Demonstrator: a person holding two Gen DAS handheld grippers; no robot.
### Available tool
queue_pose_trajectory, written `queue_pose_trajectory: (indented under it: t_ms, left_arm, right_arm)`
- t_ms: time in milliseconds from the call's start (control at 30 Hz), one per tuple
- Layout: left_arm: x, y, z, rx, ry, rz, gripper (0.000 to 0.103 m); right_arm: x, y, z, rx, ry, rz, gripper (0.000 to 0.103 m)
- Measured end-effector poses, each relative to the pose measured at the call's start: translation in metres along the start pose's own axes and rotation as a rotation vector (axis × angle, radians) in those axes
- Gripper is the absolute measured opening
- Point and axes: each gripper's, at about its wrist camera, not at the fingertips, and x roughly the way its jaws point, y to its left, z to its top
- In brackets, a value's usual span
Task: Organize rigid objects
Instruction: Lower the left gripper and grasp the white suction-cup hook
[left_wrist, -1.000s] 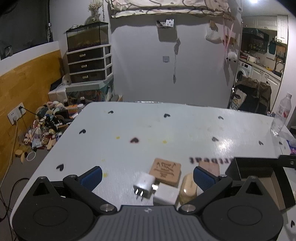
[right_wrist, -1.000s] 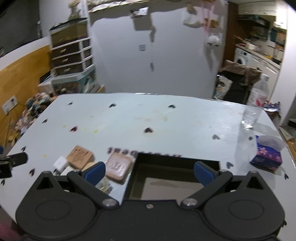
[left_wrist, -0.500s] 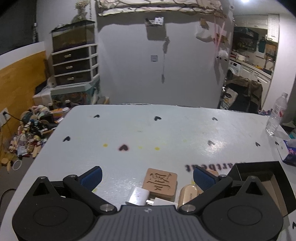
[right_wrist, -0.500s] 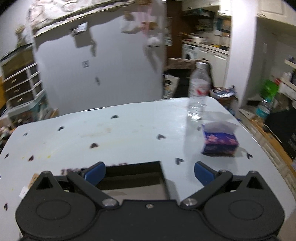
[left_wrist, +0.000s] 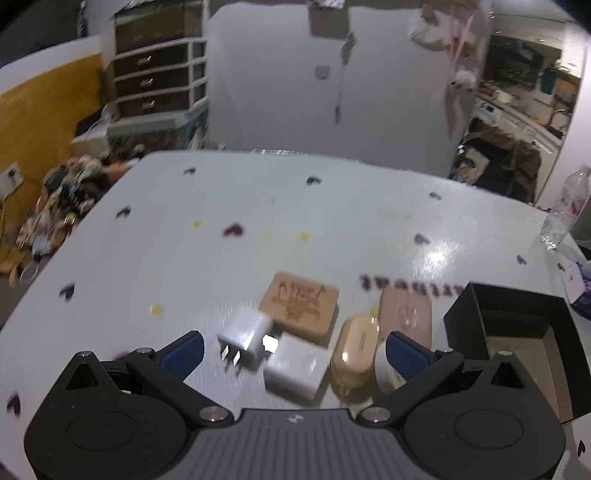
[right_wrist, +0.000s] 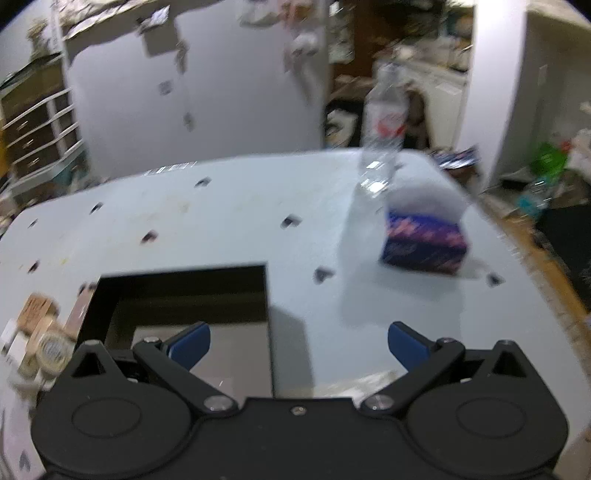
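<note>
Left gripper (left_wrist: 293, 350): blue-padded fingers (left_wrist: 183, 352) spread wide, holding nothing, poised over the cluster of small items.

Plug charger (left_wrist: 245, 334): white cube, prongs facing the camera, lying between the left gripper's fingers, well left of the black box (left_wrist: 517, 332). Judged light, hard and smooth; best taken across its flat sides, clear of the prongs.

Second white block (left_wrist: 297, 363): touching the charger, on its box-facing side. Likely light and slippery-faced; grip across parallel faces.

Beige case (left_wrist: 354, 349): rounded and glossy, nearer the box. Probably prone to slipping; pinch across the narrow width.

Engraved tan tile (left_wrist: 299, 308): flat, beyond the chargers. Pinkish tile (left_wrist: 406, 317): flat, just beside the box. Both judged stiff and low-lying, calling for an edge grip.

Black box: open-topped, apparently empty, on the table (left_wrist: 295, 221); presumed destination.

Right gripper (right_wrist: 299, 345): fingers (right_wrist: 406, 345) apart, empty, hovering over the box's near right corner. Tissue pack (right_wrist: 424, 240) and water bottle (right_wrist: 382, 129) stand beyond the box.
</note>
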Motion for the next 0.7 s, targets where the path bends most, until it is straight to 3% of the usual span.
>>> queue_pose_trajectory:
  t_ms: [133, 233, 500, 700]
  left_arm:
    - [0.001, -0.009, -0.017, 0.013, 0.03, 0.024, 0.103]
    - [0.004, -0.014, -0.028, 0.028, 0.059, 0.012, 0.101]
    - [0.023, -0.022, -0.061, -0.015, 0.147, -0.013, 0.069]
    - [0.036, -0.018, -0.074, -0.07, 0.172, -0.025, 0.051]
  right_arm:
    - [0.018, -0.008, -0.005, 0.026, 0.07, 0.053, 0.103]
    - [0.027, -0.013, -0.009, 0.054, 0.116, 0.095, 0.091]
    - [0.037, -0.016, -0.016, 0.026, 0.179, 0.161, 0.056]
    - [0.038, -0.02, -0.021, 0.019, 0.21, 0.179, 0.039]
